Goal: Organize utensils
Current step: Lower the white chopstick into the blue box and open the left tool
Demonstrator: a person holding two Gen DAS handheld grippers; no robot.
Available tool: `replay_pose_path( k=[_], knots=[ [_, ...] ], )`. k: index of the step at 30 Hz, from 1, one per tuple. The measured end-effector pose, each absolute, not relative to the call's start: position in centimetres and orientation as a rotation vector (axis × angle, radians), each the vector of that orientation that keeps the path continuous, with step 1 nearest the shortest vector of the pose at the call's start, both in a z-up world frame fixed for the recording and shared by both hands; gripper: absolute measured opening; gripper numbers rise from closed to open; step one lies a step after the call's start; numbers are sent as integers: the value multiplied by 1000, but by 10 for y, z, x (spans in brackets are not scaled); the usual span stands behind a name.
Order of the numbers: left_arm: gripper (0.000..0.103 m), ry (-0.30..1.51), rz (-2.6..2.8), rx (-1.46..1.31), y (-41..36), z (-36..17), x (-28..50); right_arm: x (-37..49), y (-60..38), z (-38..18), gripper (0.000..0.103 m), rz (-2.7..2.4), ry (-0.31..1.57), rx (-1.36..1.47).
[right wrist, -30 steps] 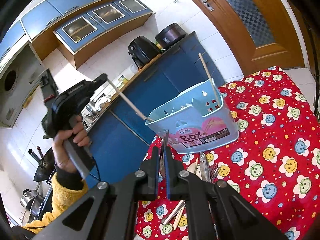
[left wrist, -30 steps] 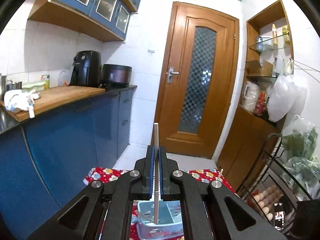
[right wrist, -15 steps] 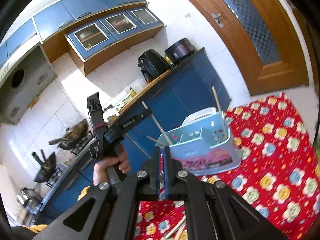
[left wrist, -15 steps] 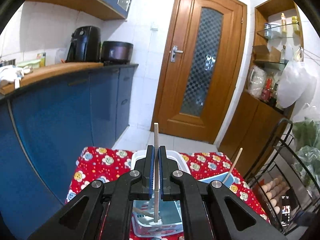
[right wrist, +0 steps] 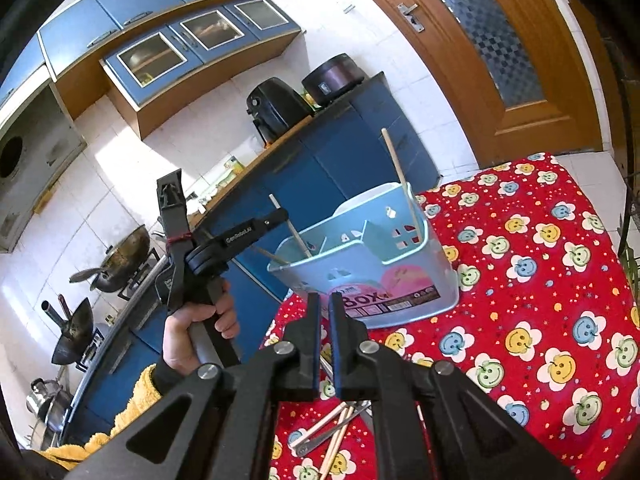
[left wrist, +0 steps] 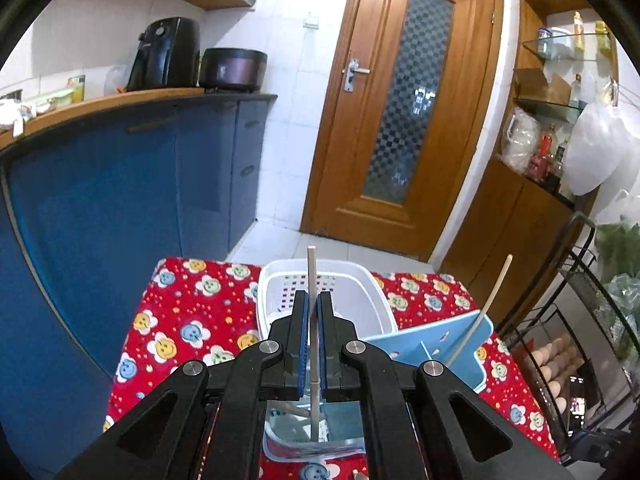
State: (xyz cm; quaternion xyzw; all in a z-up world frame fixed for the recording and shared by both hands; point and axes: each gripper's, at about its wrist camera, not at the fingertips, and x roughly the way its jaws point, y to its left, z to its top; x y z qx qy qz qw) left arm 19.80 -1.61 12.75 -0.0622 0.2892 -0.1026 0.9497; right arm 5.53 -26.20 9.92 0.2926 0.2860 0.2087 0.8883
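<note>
My left gripper (left wrist: 313, 300) is shut on a pale wooden chopstick (left wrist: 311, 272) held upright, its lower end down inside the light blue box (left wrist: 432, 340). From the right wrist view, that gripper (right wrist: 280, 216) and its chopstick (right wrist: 298, 236) reach into the near-left part of the blue box (right wrist: 400, 280). A second chopstick (right wrist: 396, 164) leans in the box's far corner. My right gripper (right wrist: 326, 308) hovers in front of the box; its jaws are opening from a narrow slit, with nothing seen between them.
A white basket (left wrist: 360, 284) stands behind the blue box on the red smiley tablecloth (right wrist: 540, 320). Loose chopsticks and metal utensils (right wrist: 332, 428) lie under my right gripper. A hand (right wrist: 192, 328) holds the left gripper. Blue cabinets (left wrist: 120, 200) run along the left, a wire rack (left wrist: 580, 320) stands at the right.
My left gripper has come down with the chopstick, whose tip now sits deeper in the blue box. The right view swung up and back; the box stays put.
</note>
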Motion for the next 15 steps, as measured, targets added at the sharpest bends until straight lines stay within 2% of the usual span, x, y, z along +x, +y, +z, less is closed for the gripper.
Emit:
replay_pose_path(
  k=[4, 9, 12, 15],
  knots=[
    [5, 583, -204, -80, -23, 125, 193, 56, -255, 95, 7, 425, 620, 576],
    [15, 603, -222, -72, -23, 129, 187, 58, -250, 88, 7, 430, 642, 574],
    [25, 606, -239, -97, -20, 134, 181, 60, -246, 87, 9, 433, 658, 565],
    [37, 601, -253, -129, -13, 145, 168, 64, -238, 83, 17, 435, 692, 532]
  ],
)
